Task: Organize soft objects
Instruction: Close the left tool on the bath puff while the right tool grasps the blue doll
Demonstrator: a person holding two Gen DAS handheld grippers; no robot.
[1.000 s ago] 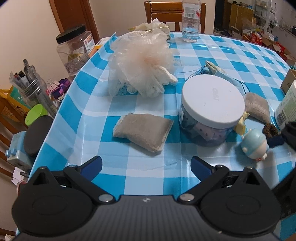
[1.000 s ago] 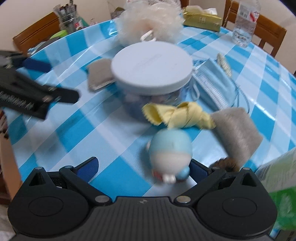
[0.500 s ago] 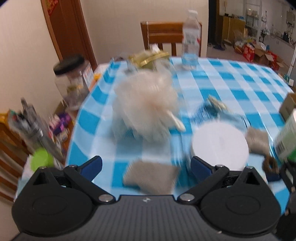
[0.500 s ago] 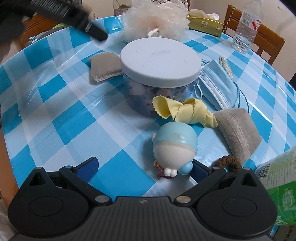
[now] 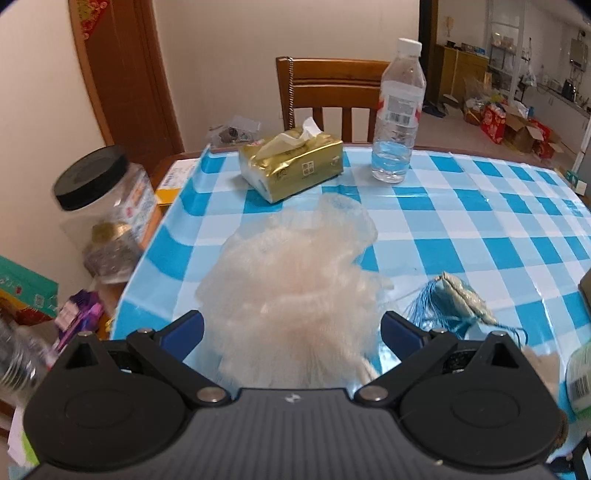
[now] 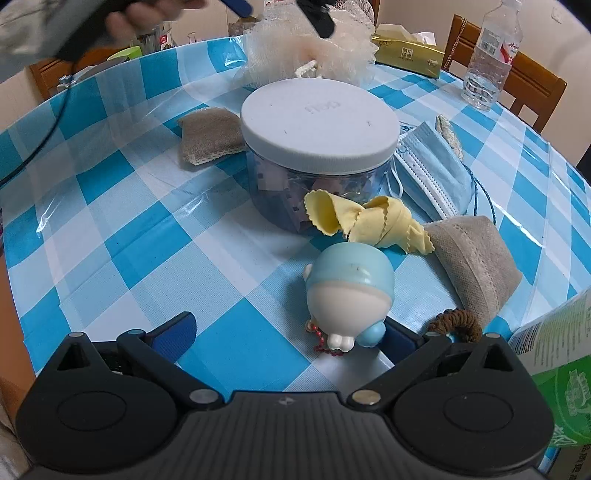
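Note:
My left gripper is open, its jaws either side of a cream mesh bath pouf on the blue checked tablecloth. In the right wrist view the left gripper hovers over the pouf. My right gripper is open and empty, with a blue and white squishy toy between its fingers. A yellow cloth, two grey pouches, a blue face mask and a brown hair tie lie around a white-lidded jar.
A gold tissue pack, a water bottle and a wooden chair stand at the far side. A black-lidded jar and clutter sit off the left edge. A tasselled sachet lies right of the pouf. A green box is at near right.
My left gripper has lifted and moved forward from the grey pouch to over the pouf, still open. My right gripper has stayed over the squishy toy.

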